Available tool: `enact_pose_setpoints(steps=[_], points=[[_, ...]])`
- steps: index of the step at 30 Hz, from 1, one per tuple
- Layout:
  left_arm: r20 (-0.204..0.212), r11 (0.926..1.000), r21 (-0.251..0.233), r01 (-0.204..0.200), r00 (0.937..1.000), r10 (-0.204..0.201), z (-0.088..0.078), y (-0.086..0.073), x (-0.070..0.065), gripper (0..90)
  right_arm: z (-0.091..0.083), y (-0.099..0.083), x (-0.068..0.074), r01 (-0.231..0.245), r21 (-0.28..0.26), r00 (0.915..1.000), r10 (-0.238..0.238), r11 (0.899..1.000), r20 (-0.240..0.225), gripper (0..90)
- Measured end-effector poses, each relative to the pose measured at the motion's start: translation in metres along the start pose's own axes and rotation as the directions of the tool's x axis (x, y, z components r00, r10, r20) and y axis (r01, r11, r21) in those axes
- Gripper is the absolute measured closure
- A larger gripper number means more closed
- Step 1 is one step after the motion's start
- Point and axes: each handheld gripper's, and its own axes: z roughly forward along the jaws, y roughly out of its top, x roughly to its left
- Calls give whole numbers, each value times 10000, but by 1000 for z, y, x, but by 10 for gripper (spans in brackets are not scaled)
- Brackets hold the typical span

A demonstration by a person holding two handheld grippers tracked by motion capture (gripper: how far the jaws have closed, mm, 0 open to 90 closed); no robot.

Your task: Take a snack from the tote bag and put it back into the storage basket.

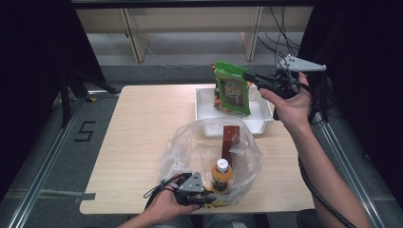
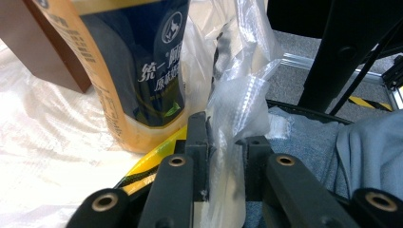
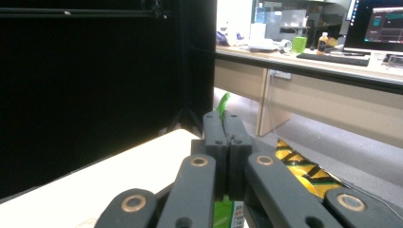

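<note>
- We take the white tray [image 1: 205,97], at the far right of the wooden table [image 1: 142,123], as our landmark.
- Our right gripper [image 1: 251,77] hangs in the air above the tray's right half, its jaws clamped flat on the top edge of a green snack bag [image 1: 232,89].
- The bag dangles upright over the tray (whether its lower end touches the tray floor we cannot tell). In the right gripper view a sliver of green [image 3: 222,102] sticks out past the closed jaw tips.
- Just on the near side of the tray lies a clear plastic bag [image 1: 180,152], open and crumpled, spreading toward the table's near edge.
- Inside it, a brown box [image 1: 231,138] stands nearest the tray, and an orange bottle with a white cap [image 1: 221,174] stands nearer to us.
- Our left gripper [image 1: 205,195] sits at the plastic bag's near rim, well apart from the tray. Its jaws pinch a fold of the clear film [image 2: 228,142] between them, with the bottle's label [image 2: 138,71] just beyond.
</note>
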Motion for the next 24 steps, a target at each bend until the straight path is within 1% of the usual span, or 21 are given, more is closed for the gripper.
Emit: enact_pose_setpoints(steps=[1, 2, 3, 5, 6, 7, 8, 10, 11, 12, 13, 14, 15, 17, 18, 19, 21, 22, 23, 24], points=[[-1, 10000, 0, -2, 10000, 2, 0, 0, 0, 778, 2, -1, 0, -260, 149, 9996, 261, 9996, -47, 900], [6, 10000, -3, 0, 10000, 0, 0, 0, 0, 778, 3, -3, -1, -363, 207, 9993, 362, 9991, 42, 900], [87, 10000, -1, 2, 10000, -2, 0, 0, 0, 778, 6, -4, -5, -94, 89, 9999, 93, 9999, 83, 900], [124, 10000, 32, 0, 9999, 0, 0, 0, 0, 778, 9, -7, -8, -186, 214, 9997, 182, 9996, 164, 900], [-26, 10000, 49, -58, 10000, 59, 0, 0, 0, 778, 11, -9, -9, -390, 362, 9991, 385, 9986, 159, 900], [-18, 10000, 41, -52, 10000, 52, 1, 0, 0, 778, 13, -11, -11, -406, 392, 9990, 399, 9984, 194, 900], [20, 9999, -78, 86, 10000, -86, 1, -1, -1, 778, 15, -13, -14, -298, 336, 9992, 289, 9990, 293, 900], [37, 9999, -61, 82, 10000, -82, 1, -1, -1, 778, 18, -17, -17, -500, 529, 9984, 485, 9973, 301, 900], [0, 10000, 9, 32, 10000, -32, 1, -1, -1, 778, 20, -20, -19, -527, 600, 9983, 510, 9968, 295, 900], [-1, 10000, 18, 22, 10000, -22, 1, -1, -1, 778, 22, -22, -20, -703, 671, 9971, 680, 9953, 355, 900], [23, 10000, -25, 61, 10000, -61, 1, -1, -1, 778, 24, -24, -22, -576, 662, 9978, 553, 9961, 368, 900], [20, 10000, -33, 68, 10000, -68, 1, -1, -1, 778, 27, -27, -24, -678, 739, 9971, 651, 9950, 382, 900], [22, 10000, -32, 67, 10000, -67, 1, -1, -1, 777, 29, -29, -26, -602, 765, 9976, 574, 9952, 388, 900], [21, 10000, -43, 73, 10000, -73, 1, -1, -1, 778, 33, -32, -29, -782, 932, 9963, 745, 9926, 417, 900], [25, 10000, -33, 70, 10000, -69, 1, -1, -1, 778, 35, -34, -30, -784, 941, 9963, 747, 9925, 426, 900], [62, 10000, -14, 59, 10000, -59, 1, -1, -1, 777, 37, -37, -31, -992, 1022, 9944, 949, 9898, 457, 900], [161, 10000, 71, 14, 9999, -15, 1, -1, 0, 778, 41, -40, -35, -939, 1018, 9948, 893, 9904, 490, 900], [140, 10000, 61, 10, 9999, -11, 1, -1, 0, 777, 42, -42, -36, -1064, 1126, 9936, 1014, 9879, 492, 900], [107, 10000, 41, 21, 9999, -22, 1, -1, -1, 777, 44, -43, -38, -895, 1046, 9953, 851, 9905, 459, 900], [57, 10000, 24, 21, 10000, -21, 2, -1, -1, 777, 44, -44, -38, -1224, 1201, 9918, 1167, 9852, 529, 900]])
